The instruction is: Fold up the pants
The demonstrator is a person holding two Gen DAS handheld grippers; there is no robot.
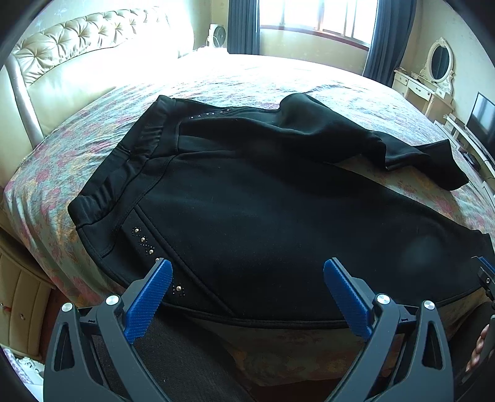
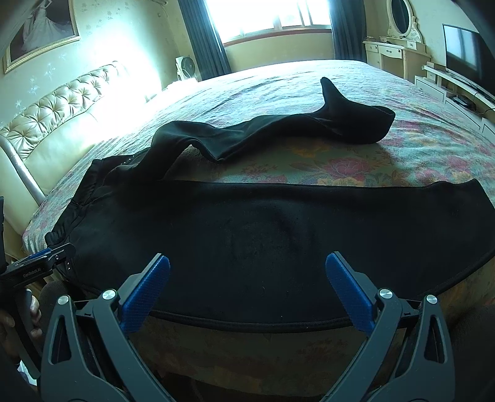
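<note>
Black pants (image 1: 247, 204) with small studs lie spread on the floral bedspread (image 1: 92, 130), waistband to the left. The near leg lies flat along the bed's front edge (image 2: 278, 235). The far leg (image 2: 278, 130) is rumpled and twisted, its hem raised at the right. My left gripper (image 1: 247, 272) is open and empty, hovering over the hip area by the near edge. My right gripper (image 2: 247, 269) is open and empty over the middle of the near leg. The left gripper's body shows at the left of the right wrist view (image 2: 37, 266).
A padded cream headboard (image 1: 77, 62) stands at the left. A bedside cabinet (image 1: 21, 293) is at the lower left. A window with dark curtains (image 1: 315, 18), a vanity with an oval mirror (image 1: 433, 71) and a television (image 2: 464, 52) lie beyond the bed.
</note>
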